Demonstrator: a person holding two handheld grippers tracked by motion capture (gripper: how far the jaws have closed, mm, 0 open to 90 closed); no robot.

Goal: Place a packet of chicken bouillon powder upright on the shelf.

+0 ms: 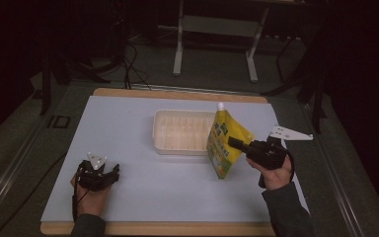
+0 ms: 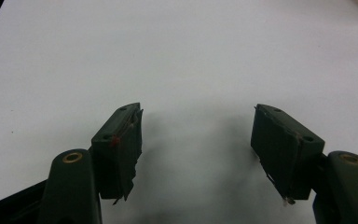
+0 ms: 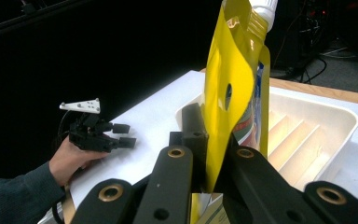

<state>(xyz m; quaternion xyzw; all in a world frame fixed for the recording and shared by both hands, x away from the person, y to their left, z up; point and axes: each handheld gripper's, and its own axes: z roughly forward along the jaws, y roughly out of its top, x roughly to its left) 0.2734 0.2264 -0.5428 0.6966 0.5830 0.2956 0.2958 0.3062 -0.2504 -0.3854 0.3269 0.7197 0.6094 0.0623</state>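
A bright yellow pouch (image 1: 225, 143) with green and white printing on its face and a white spout cap; in the right gripper view its side fold (image 3: 230, 88) is plain glossy yellow, with a patch of red and blue print behind. A cream-white ribbed tray (image 1: 182, 131). A pale blue-grey mat (image 1: 153, 182) over a light wood table (image 1: 177, 94). The left gripper (image 1: 109, 174) and the right gripper (image 1: 234, 142) are both black, with brass-coloured rivets and white three-cornered plates. Dark teal-grey sleeves (image 1: 288, 212). The surroundings are dark.
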